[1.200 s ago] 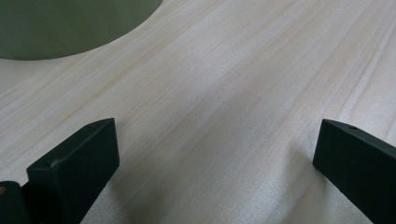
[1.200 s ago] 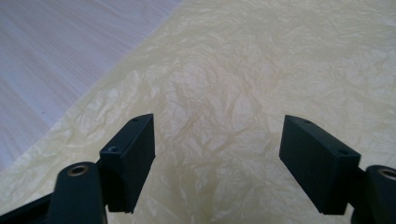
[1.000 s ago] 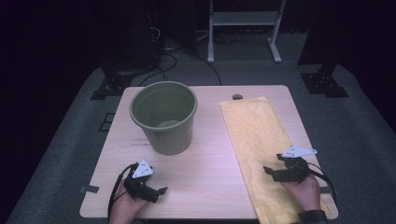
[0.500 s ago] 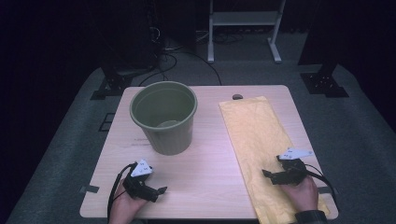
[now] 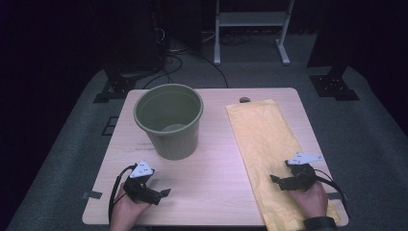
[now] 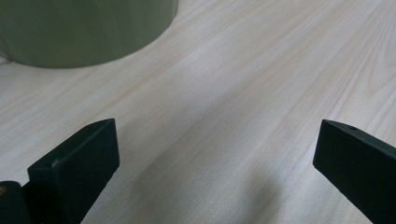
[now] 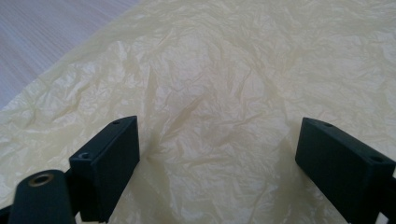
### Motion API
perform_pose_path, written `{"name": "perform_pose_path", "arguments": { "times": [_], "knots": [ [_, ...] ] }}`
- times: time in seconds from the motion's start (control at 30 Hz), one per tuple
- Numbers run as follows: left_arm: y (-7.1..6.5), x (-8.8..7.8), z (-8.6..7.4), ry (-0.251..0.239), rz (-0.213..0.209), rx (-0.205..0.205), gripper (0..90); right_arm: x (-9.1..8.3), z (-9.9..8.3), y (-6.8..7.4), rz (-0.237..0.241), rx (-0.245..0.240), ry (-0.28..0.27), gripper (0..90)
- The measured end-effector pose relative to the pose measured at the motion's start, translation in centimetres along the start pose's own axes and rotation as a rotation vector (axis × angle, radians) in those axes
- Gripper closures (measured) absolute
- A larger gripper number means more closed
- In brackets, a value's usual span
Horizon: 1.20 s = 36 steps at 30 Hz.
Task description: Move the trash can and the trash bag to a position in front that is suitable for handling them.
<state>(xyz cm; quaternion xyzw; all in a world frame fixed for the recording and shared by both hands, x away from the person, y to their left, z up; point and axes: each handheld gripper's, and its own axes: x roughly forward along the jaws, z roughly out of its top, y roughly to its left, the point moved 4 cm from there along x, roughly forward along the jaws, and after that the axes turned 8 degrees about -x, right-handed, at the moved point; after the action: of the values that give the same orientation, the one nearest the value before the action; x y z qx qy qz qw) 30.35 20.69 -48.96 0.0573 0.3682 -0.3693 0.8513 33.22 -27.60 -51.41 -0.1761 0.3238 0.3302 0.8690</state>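
Right gripper [image 7: 217, 163] hovers wide-jawed over the yellow bag [image 5: 269, 144], having just opened; left gripper [image 6: 215, 172] wide, empty; thin plastic could slip or bunch when pinched.

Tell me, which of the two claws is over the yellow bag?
The right claw: it hovers open above the crinkled yellow bag. The left claw sits over bare wooden table, near the green bin.

High view: above near edge, facing 12 o'clock and down over whole bench [image 5: 211, 178]. Gripper views: close, low; left shares green bin [image 6: 84, 28], right shares yellow bag [image 7: 224, 93].
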Motion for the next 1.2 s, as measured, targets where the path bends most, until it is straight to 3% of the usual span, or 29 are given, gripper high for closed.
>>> {"name": "perform_pose_path", "arguments": {
  "times": [0.57,0.87,1.2],
  "knots": [
    [0.0,-2.6,3.1,-0.017,-0.008,-0.015,0.0,0.0,0.0,0.0,0.0,0.0,0.0,12.6],
    [0.2,-4.5,5.3,-0.036,-0.005,-0.003,0.0,0.0,0.0,0.0,0.0,0.0,0.0,12.5],
    [0.3,-5.6,7.0,-0.053,0.006,0.006,0.0,0.0,0.0,0.0,0.0,0.0,0.0,12.6]
  ]
}}
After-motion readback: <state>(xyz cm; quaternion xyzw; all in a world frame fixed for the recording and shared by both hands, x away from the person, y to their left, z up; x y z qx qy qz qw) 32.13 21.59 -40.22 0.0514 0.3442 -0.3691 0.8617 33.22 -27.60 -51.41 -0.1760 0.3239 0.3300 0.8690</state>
